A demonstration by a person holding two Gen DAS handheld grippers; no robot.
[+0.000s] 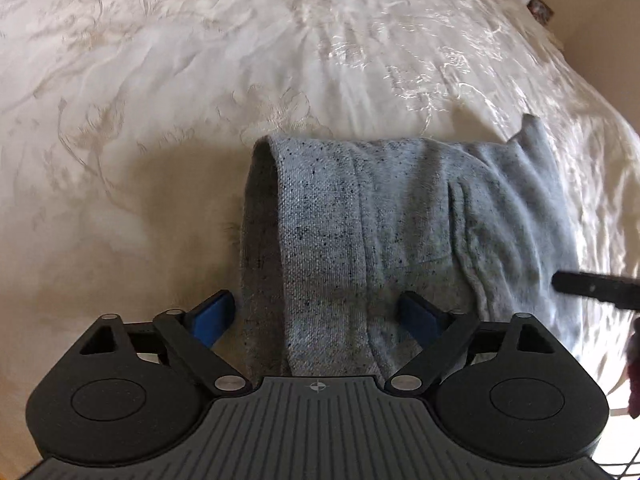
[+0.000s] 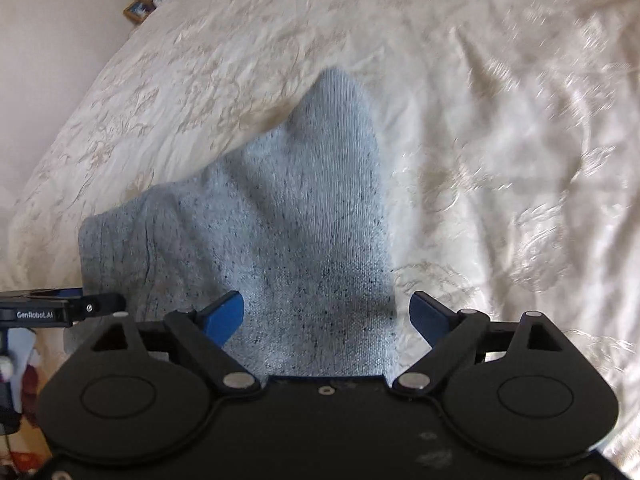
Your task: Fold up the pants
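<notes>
Folding is judged to be well along: the pants (image 1: 400, 216) are seen as a compact grey, speckled bundle lying on the cream embroidered bedspread (image 1: 160, 80), with a rounded folded edge on the left in the left wrist view and one pointed corner standing up at the far end in the right wrist view. The left gripper (image 1: 318, 314) is held with its blue fingers (image 1: 212, 318) apart, the cloth passing between them without being pinched; the right gripper (image 2: 326, 314) is likewise spread wide, fabric lying between its pads but not clamped. Whether the cloth is touched by either finger cannot be told. The step in hand is judged to be either a release or a fresh grasp of the near edge. For it to be done well, both near corners should be taken at the same height, all layers caught together, and the raised corner flattened so that the edges are matched. The slippery bedspread may be dragged along if the cloth is pulled sideways; a lift is preferred
</notes>
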